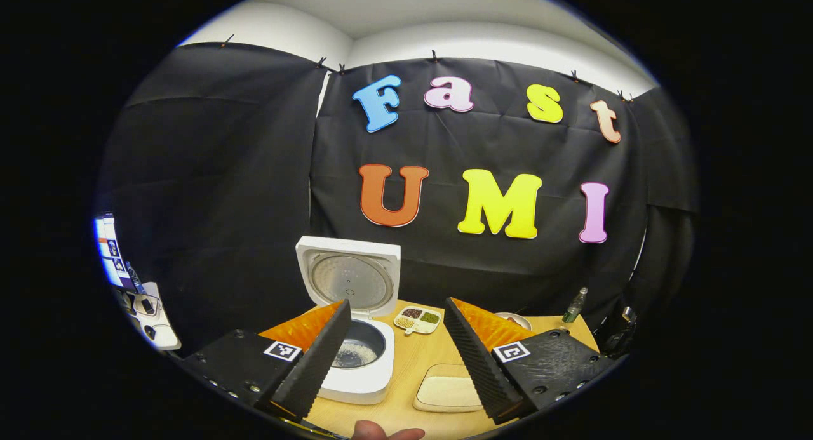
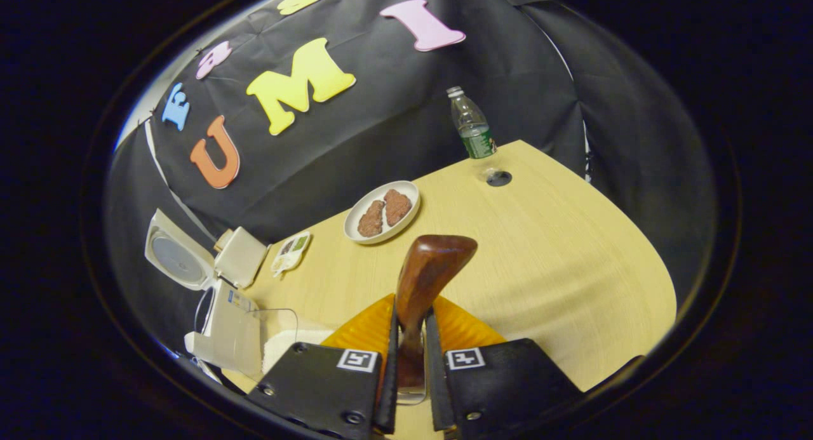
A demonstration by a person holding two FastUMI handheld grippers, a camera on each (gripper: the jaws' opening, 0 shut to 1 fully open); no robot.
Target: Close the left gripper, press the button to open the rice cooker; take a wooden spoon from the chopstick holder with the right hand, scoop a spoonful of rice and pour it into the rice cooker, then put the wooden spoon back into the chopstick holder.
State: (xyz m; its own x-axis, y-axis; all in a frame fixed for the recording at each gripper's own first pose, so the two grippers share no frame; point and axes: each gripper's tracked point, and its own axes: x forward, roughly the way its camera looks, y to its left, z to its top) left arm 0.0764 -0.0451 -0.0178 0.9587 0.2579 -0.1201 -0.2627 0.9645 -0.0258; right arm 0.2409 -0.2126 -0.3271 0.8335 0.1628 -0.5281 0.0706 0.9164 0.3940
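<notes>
My right gripper clamped the wooden spoon. My left gripper was spread apart, the rice cooker lid-up just beyond it; I saw no legible labels.

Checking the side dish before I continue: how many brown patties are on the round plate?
2. Both lie side by side on the white plate: left patty, right patty. None seems hidden.

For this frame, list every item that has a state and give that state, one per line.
rice cooker: lid up, white rice in the inner pot
left gripper: open, holding nothing
right gripper: shut on the wooden spoon
wooden spoon: held by its handle, bowl pointing away from the camera
water bottle: upright, capped
plate: holds two brown pieces
rice tray: filled with white rice
</notes>
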